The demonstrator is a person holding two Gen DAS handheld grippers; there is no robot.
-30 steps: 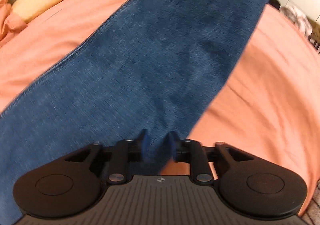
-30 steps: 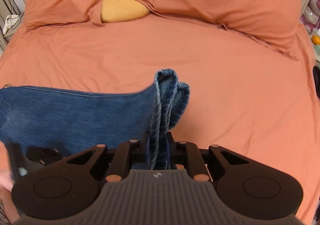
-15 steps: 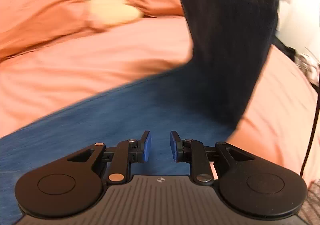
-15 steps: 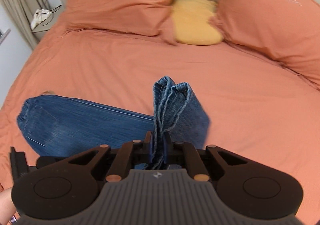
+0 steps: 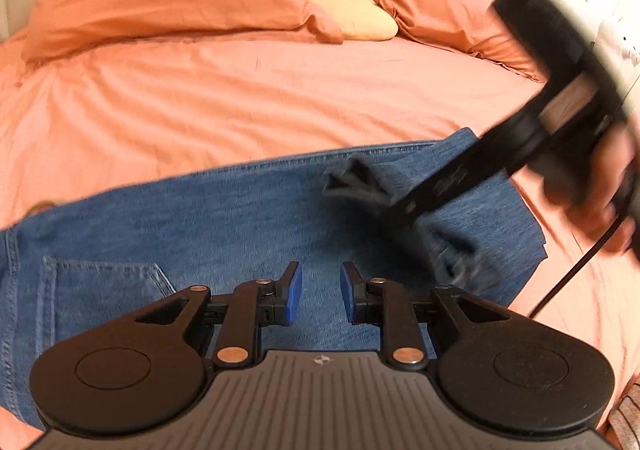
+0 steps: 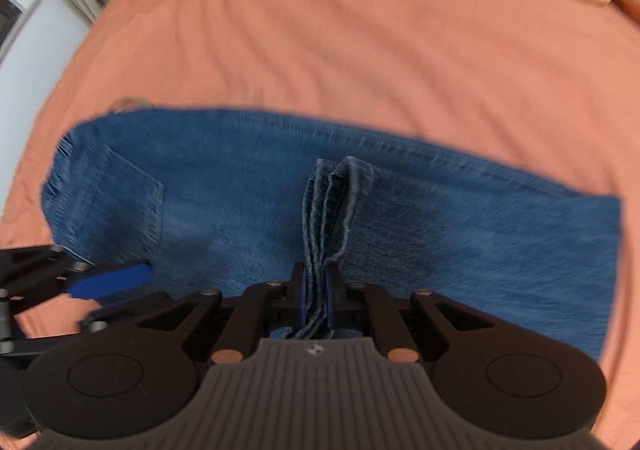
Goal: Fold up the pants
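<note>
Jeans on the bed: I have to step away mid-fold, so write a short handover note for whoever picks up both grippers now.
Left gripper: open, empty, hovering low over the jeans near the back pocket.
Right gripper: shut on the bunched leg hems, held above the jeans' middle.
Jeans lie flat across the orange bed, waistband toward the left, fold toward the right.
Done: legs doubled back over the upper part.
Left: probably lay the hems down near the waistband, release, smooth, then fold once more if a smaller stack is wanted.
</note>
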